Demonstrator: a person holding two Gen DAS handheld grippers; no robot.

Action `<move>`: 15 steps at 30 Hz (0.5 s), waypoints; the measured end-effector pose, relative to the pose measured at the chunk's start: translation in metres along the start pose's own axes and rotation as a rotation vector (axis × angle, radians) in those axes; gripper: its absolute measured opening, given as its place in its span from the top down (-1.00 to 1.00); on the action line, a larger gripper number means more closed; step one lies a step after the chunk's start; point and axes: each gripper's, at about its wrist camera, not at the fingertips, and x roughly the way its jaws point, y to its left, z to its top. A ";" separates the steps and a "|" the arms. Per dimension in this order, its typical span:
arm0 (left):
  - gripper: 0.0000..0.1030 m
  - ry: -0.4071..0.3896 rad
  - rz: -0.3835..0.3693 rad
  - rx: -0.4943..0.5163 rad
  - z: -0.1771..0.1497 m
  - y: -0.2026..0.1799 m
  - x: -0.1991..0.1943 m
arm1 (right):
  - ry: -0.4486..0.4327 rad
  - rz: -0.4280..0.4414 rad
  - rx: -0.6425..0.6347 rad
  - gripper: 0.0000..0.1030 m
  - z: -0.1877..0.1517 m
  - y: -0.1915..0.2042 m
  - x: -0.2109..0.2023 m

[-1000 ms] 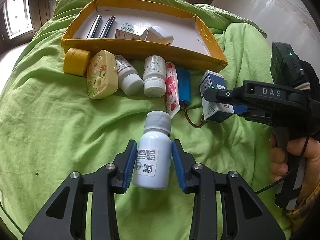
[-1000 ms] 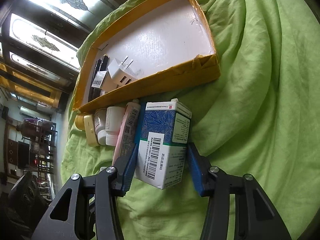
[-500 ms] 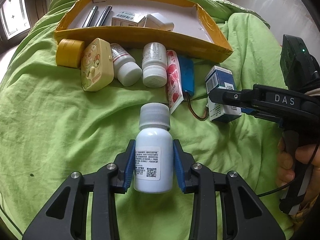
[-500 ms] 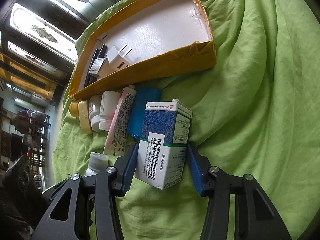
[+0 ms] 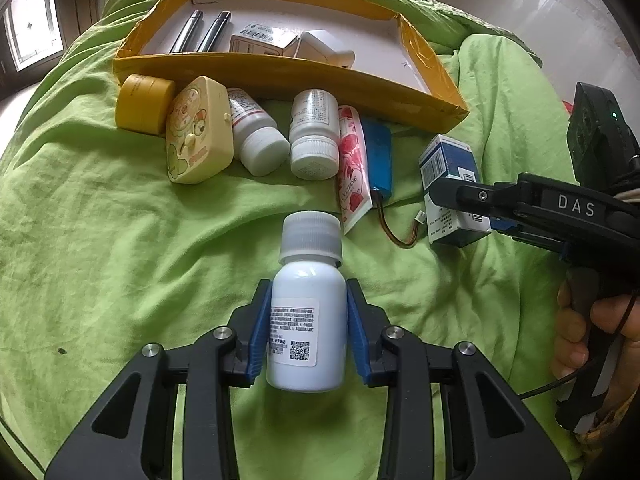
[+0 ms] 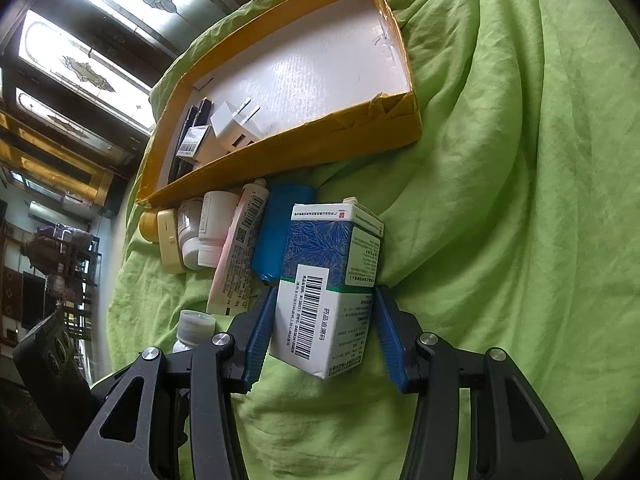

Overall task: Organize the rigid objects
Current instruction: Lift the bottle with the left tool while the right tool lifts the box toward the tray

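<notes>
My left gripper (image 5: 307, 300) is shut on a white pill bottle (image 5: 307, 320) with a ribbed cap, held over the green bedspread. My right gripper (image 6: 324, 312) is shut on a blue and white medicine box (image 6: 328, 280); this box also shows in the left wrist view (image 5: 450, 176). A shallow yellow cardboard tray (image 5: 280, 72) lies beyond, holding two dark pens (image 5: 200, 32), a small carton (image 5: 256, 38) and a white charger plug (image 5: 324, 48).
In front of the tray lie a yellow jar (image 5: 142, 104), a yellow cartoon case (image 5: 198, 128), two white bottles (image 5: 256, 136), a pink tube (image 5: 354, 168) and a blue battery (image 5: 379, 160) with wires. The green bedspread (image 6: 520, 200) is rumpled.
My left gripper has closed onto the white bottle and lifted it slightly toward the tray. My right gripper has kept hold of the box with little movement.
</notes>
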 end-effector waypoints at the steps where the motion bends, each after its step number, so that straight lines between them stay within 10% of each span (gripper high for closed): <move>1: 0.36 -0.001 -0.002 0.002 -0.001 0.001 0.000 | -0.004 -0.002 -0.002 0.14 0.000 0.000 -0.001; 15: 0.38 -0.021 0.005 0.010 0.004 -0.002 0.002 | -0.011 0.008 -0.005 0.14 0.002 0.001 -0.003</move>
